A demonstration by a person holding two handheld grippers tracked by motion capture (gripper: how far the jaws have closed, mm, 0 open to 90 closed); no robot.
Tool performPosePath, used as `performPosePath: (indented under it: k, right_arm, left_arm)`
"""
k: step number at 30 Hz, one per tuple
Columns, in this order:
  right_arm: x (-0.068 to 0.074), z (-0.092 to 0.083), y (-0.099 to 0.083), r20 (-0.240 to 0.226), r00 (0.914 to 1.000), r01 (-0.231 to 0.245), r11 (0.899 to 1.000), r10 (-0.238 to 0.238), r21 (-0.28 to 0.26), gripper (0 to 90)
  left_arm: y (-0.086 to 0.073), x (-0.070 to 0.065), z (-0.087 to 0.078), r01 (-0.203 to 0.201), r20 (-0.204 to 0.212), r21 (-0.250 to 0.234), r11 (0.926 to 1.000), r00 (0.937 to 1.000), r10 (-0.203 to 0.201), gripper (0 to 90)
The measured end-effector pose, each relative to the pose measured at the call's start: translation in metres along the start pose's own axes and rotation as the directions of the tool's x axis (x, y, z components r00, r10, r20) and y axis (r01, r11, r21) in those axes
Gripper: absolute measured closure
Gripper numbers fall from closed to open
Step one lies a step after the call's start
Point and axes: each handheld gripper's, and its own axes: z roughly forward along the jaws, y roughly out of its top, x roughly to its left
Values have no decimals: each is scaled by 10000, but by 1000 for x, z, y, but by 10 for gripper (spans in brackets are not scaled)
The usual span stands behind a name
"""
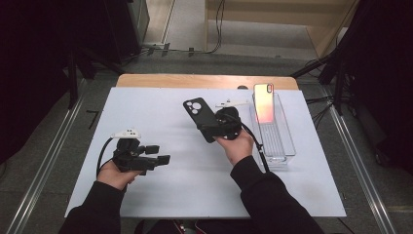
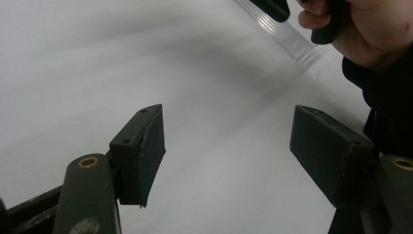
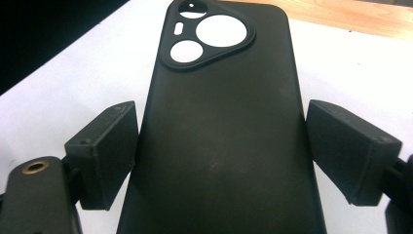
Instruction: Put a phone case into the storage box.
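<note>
On the left side of the white table (image 1: 160, 195), the left gripper (image 1: 163, 154) rests low in the person's left hand (image 1: 114, 174). Its two black jaws stand wide apart with nothing between them, and it waits.

Near the middle of the table, the right gripper (image 1: 214, 127) holds up a soft black rubber phone case (image 1: 200, 117) with round camera holes at its top end. The case tilts up off the table. From the right gripper view, the case (image 3: 219, 136) sits between the two jaws, and the pads look just beside its long edges. The squeeze looks light, so the case could slip.

Further right stands a clear plastic box (image 1: 280, 141), long and narrow. A shiny pink and orange phone (image 1: 263, 102) leans upright at its far end.

The step looks like bringing the case to the phone. To do it well, the right gripper should pinch the edges firmly but not bend the soft case, and move slowly. The camera holes should line up with the phone's camera end.
</note>
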Motion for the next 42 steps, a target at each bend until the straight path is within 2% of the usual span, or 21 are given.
performPosePath:
  k: [6,14,18,25,30,37,40,42]
  right_arm:
    - [4,-19,-7,-316,9995,41,10000,-41,-4,129]
    - [6,-39,-27,-467,9989,104,9999,-108,-89,129]
    - [5,-40,-39,-580,9982,-133,9998,124,-158,129]
    - [9,-39,-53,-632,9978,-202,9998,198,-57,129]
    - [16,-39,-60,-597,9978,-303,9994,293,-151,129]
    - [23,-36,-71,-498,9975,-510,9981,492,-356,128]
    - [23,-33,-75,-430,9970,-663,9969,644,-433,128]
    - [24,-33,-77,-367,9967,-743,9960,725,-502,129]
  left_arm:
    - [4,-1,4,208,124,5,9998,9997,-208,293]
    - [8,-4,7,502,238,-22,9987,9985,-502,293]
    - [11,-6,10,604,197,-49,9982,9980,-602,293]
    - [18,-9,14,528,183,-206,9984,9985,-524,262]
    - [25,-9,16,900,-73,-453,9949,9959,-904,262]
    - [36,-6,20,1419,-187,-431,9889,9896,-1428,264]
    - [41,-6,22,1641,-232,-356,9858,9860,-1649,268]
    - [44,-6,22,1882,-274,-353,9815,9816,-1892,270]
